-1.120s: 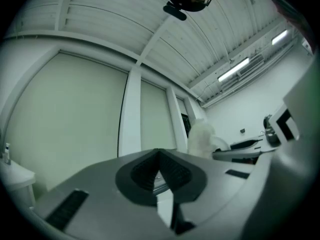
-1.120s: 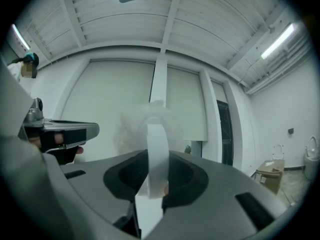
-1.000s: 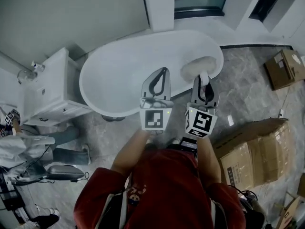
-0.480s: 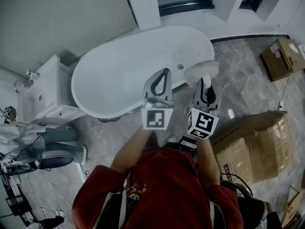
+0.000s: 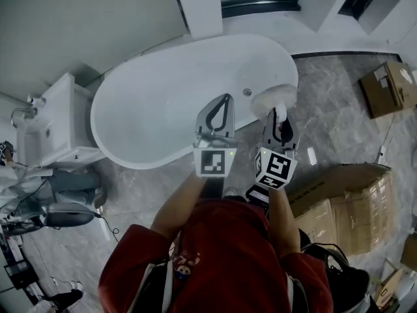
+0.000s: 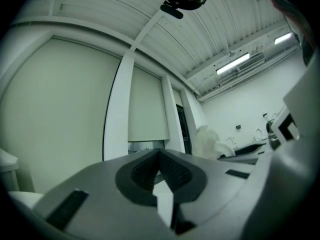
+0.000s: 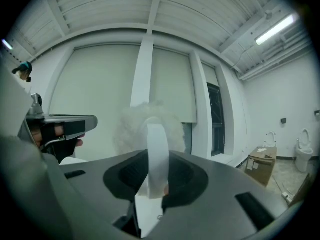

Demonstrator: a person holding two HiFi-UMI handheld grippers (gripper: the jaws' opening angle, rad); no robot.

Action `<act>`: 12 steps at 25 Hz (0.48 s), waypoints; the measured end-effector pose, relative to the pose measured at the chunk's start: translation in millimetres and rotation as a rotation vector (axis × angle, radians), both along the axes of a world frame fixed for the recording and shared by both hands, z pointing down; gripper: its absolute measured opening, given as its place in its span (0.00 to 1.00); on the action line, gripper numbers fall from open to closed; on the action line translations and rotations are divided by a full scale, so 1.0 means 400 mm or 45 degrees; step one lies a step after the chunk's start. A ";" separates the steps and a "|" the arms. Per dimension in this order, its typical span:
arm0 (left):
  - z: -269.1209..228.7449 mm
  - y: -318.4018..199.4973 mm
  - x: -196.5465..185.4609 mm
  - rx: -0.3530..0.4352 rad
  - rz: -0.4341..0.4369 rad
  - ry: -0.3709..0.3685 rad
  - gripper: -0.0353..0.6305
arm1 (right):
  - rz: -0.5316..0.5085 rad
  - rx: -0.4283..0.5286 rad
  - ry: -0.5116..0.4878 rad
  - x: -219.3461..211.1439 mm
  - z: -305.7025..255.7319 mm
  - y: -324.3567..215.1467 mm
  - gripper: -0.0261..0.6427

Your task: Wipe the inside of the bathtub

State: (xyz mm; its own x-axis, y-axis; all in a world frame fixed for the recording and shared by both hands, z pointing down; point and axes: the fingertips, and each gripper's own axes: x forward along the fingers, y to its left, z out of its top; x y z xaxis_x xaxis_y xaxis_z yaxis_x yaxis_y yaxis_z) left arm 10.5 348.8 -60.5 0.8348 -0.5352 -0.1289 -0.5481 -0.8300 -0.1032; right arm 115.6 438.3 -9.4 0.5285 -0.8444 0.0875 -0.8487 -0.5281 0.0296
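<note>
The white oval bathtub (image 5: 156,103) lies ahead of me in the head view. A fluffy white duster (image 5: 274,97) rests over the tub's right rim, and my right gripper (image 5: 279,115) is shut on its flat white handle (image 7: 156,154). In the right gripper view the fluffy head (image 7: 145,121) stands just beyond the jaws. My left gripper (image 5: 225,98) hovers over the tub's near rim beside it, jaws shut with nothing between them (image 6: 160,155). In the left gripper view the duster (image 6: 207,141) shows off to the right.
A white vanity with a tap (image 5: 52,126) stands left of the tub, and a seated person (image 5: 39,188) is below it. Cardboard boxes (image 5: 345,207) (image 5: 391,87) lie on the marble floor at right. A white column (image 5: 199,5) rises behind the tub.
The head view has shifted a little, so the tub sits further left. Both grippers hold nearly the same pose, and the duster stays in the right one by the tub's right rim.
</note>
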 end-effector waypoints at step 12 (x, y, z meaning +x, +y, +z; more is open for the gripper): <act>0.094 -0.386 0.001 -0.081 -0.149 -0.048 0.08 | -0.103 -0.127 -0.061 0.046 0.091 -0.386 0.19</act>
State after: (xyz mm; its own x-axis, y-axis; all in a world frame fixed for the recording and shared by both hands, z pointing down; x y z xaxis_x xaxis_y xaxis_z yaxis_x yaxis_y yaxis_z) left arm 10.7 194.4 -22.8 0.7696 -0.6356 -0.0615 -0.6386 -0.7659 -0.0746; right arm 134.1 284.1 26.8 0.4521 -0.8700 0.1966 -0.8901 -0.4542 0.0371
